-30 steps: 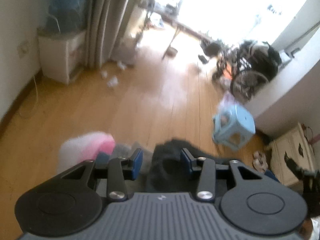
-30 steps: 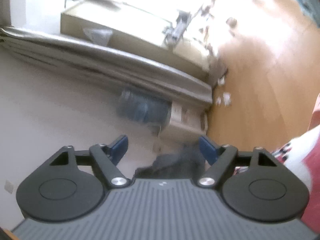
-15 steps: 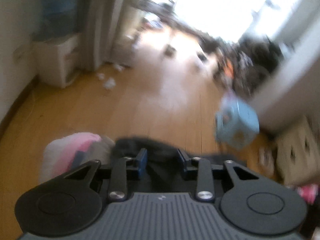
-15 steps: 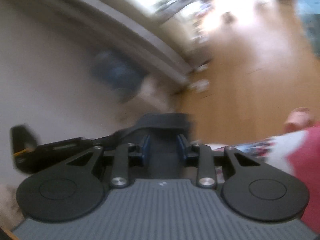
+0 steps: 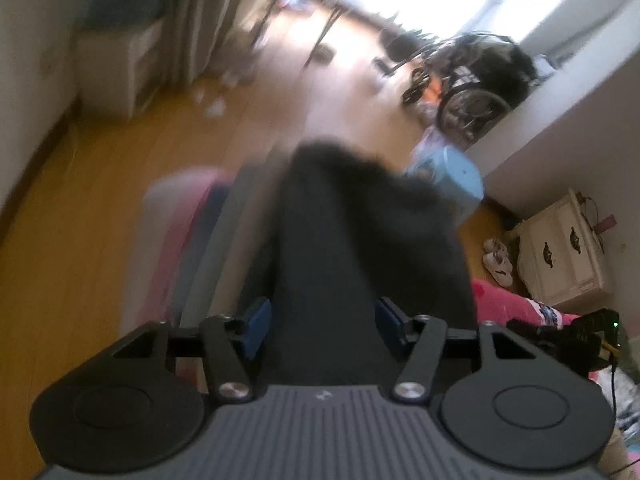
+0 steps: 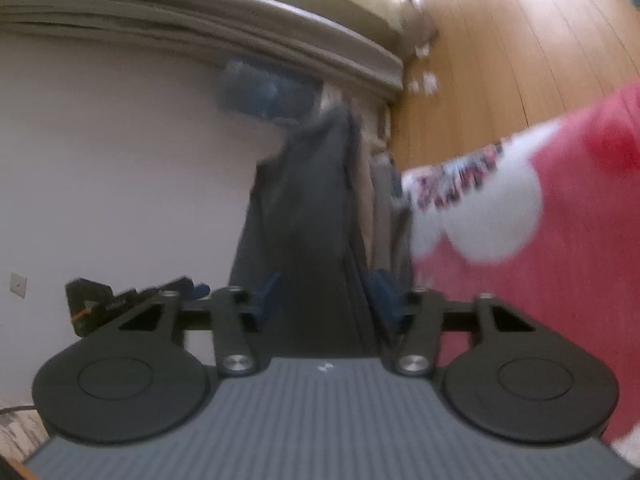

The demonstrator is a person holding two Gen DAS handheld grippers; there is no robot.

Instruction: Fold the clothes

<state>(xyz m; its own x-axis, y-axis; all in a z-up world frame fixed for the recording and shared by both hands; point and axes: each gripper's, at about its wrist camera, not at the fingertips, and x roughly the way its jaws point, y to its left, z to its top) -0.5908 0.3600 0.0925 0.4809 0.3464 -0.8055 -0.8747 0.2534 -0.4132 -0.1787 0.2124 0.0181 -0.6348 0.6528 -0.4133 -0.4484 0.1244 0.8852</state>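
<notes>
Dark garment [image 5: 360, 248] between jaws (blurred), floor [image 5: 100, 200] beyond

Wooden floor [image 5: 100, 184], light blue stool [image 5: 456, 178], white cabinet [image 5: 560, 248], wheelchair [image 5: 472, 96], curtain [image 5: 200, 20]

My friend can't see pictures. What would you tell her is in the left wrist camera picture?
A dark garment runs up between the blue fingers of the left gripper, blurred as if moving. Behind it are blurry pink and grey clothes on a wooden floor, a light blue stool, a cream cabinet and bright windows.
</notes>
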